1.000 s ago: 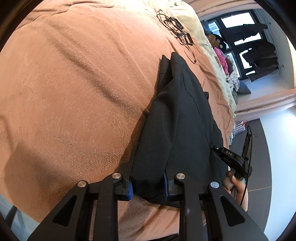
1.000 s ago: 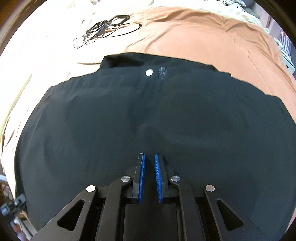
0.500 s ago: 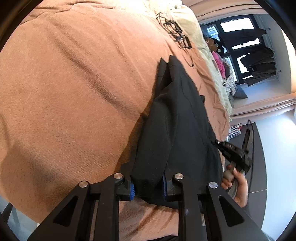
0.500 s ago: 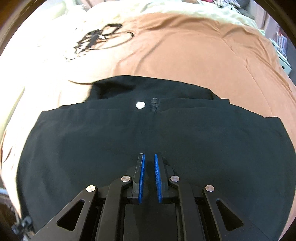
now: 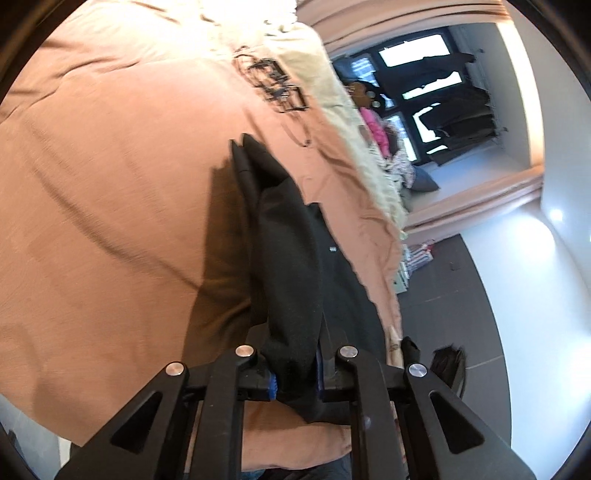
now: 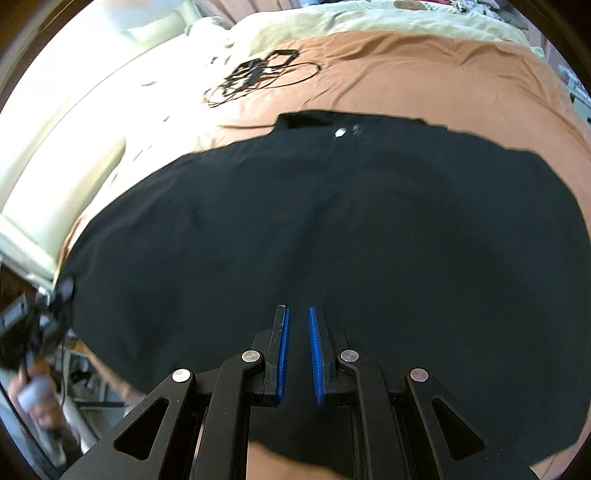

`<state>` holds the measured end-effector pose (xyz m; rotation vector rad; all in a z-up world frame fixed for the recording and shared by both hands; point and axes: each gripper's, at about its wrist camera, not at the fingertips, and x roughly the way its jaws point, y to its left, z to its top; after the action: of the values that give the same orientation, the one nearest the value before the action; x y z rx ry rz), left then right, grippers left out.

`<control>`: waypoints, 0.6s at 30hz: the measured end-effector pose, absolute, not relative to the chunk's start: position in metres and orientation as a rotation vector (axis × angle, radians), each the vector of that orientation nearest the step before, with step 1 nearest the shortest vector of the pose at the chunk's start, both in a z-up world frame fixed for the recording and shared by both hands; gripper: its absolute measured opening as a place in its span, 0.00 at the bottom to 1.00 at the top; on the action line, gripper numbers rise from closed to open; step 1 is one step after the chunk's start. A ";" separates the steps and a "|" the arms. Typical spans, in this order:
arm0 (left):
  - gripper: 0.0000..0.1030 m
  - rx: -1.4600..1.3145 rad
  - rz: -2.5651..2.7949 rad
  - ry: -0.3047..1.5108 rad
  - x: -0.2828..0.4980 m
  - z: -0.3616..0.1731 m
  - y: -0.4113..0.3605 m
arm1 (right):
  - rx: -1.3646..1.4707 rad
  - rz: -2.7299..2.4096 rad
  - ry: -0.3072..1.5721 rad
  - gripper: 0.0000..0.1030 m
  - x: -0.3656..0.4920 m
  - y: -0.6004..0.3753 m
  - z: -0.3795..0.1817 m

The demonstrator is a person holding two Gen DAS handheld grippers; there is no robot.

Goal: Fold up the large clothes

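Observation:
A large black garment with a white button near its waistband lies on the brown bedspread. In the left wrist view the garment hangs as a lifted fold stretching away from the gripper. My left gripper is shut on the garment's near edge. My right gripper has its blue pads close together over the garment's near edge, with black cloth between them.
A tangle of black cables lies on the bed beyond the garment. A cream blanket covers the far side. Dark floor and a window with hanging clothes lie past the bed's edge.
Both grippers have lifted and pulled back with the garment, raising its near edge. The garment's far end has slid toward me across the bedspread.

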<state>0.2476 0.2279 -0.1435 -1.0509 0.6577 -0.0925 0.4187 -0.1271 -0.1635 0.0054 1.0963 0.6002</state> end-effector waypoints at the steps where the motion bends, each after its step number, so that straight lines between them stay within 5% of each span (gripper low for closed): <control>1: 0.14 -1.040 -0.105 0.650 0.250 -0.137 0.224 | 0.006 0.605 1.091 0.11 0.410 -0.129 -0.164; 18: 0.13 -0.822 -0.313 0.623 0.307 -0.040 0.129 | 0.221 0.610 1.117 0.12 0.363 -0.168 -0.224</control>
<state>0.3072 0.1292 -0.0397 -0.8225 0.6232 -0.3126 0.3631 -0.1683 -0.2244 0.2208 1.1166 0.6096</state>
